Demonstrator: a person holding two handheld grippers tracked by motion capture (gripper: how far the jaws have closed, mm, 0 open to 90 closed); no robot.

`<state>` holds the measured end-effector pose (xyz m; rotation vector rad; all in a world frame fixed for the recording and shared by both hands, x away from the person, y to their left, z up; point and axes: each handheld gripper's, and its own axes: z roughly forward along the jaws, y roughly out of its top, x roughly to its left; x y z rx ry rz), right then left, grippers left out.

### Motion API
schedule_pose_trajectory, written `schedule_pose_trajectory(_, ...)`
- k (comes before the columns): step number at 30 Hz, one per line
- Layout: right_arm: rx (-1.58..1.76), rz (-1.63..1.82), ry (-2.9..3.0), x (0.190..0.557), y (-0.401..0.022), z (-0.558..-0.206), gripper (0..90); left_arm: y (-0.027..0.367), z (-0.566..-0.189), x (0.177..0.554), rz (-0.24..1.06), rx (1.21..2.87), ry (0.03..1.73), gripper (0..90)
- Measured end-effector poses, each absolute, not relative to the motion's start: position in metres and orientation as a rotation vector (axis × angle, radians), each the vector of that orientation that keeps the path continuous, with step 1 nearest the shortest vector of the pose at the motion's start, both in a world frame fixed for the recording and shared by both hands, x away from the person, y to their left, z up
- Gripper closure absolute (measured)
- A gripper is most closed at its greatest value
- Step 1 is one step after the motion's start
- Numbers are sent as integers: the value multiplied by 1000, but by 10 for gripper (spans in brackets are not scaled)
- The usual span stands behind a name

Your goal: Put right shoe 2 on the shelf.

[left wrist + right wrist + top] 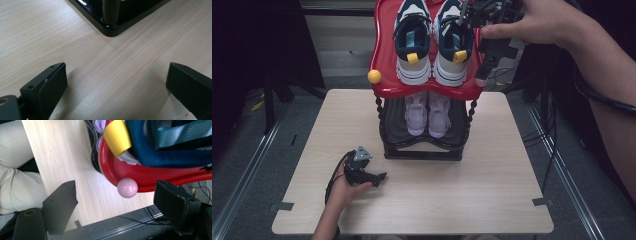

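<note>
black jaws of the right gripper stand wide and empty beside the right navy sneaker, whose long axis runs front to back.

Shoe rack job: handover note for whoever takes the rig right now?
Left gripper: open, resting on the table near the rack's black base, holding nothing.
Right gripper: open, held beside the red top shelf near its pink knob, gripping nothing.
Done: navy-white sneakers sit on top, pale pair below.
Left: I cannot tell.
</note>
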<state>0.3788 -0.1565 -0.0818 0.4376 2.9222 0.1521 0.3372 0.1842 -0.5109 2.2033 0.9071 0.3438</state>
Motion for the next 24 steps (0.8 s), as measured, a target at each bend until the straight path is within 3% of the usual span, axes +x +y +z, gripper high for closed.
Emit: schedule_pose_trajectory(24,488,122,2981,364,-186,-98,184,184,-511,337,345,2202,908,32)
